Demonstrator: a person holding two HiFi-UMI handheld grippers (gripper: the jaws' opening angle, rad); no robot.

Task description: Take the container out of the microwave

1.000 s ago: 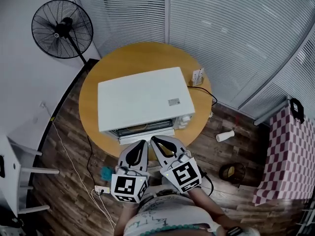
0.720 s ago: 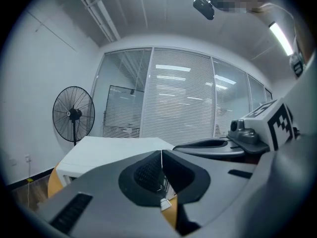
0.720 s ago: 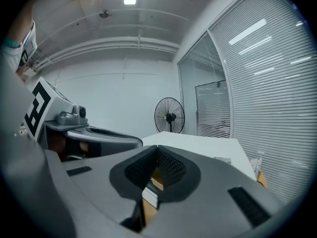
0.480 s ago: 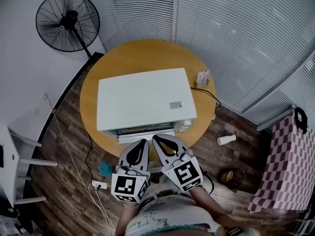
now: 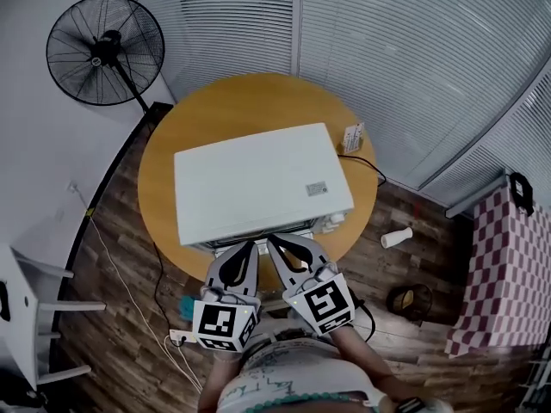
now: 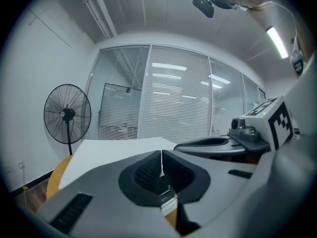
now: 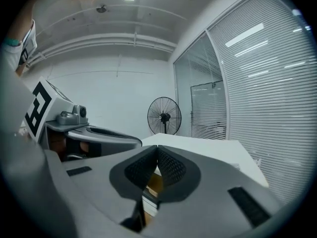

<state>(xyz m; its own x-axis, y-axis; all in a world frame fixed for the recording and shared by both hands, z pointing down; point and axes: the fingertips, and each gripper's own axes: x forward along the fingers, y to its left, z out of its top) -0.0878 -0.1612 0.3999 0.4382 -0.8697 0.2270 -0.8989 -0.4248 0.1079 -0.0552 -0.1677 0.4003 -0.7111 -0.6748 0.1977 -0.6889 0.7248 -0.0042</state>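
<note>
Hidden: the container is made out in no view; the interior of the microwave [image 5: 258, 179] is covered by its own white top in the head view.
Hard to make out: only a thin dark strip of the microwave front is seen, just ahead of the tool tips. Under the tips in both gripper views a white edge and a brownish patch are glimpsed, and what they are cannot be told.
Left tool [image 5: 250, 246]: jaws closed tip to tip, nothing held; pointed at the microwave front; contact with it cannot be judged.
Right tool [image 5: 274, 242]: jaws likewise closed and empty, just beside the left tool.
Cut off: the person's torso, at the bottom edge behind both tools.
Worktop [image 5: 164, 144]: round, wooden; the microwave is carried on it, with a small box [image 5: 349, 137] beyond it, ahead-right of the tools.
Around: a standing fan [image 5: 95, 50] far ahead-left; a cup [image 5: 397, 237] lying on the floor right of the right tool; a power strip [image 5: 179, 336] on the floor left of the left tool; a checked cloth [image 5: 508, 265] far right.
</note>
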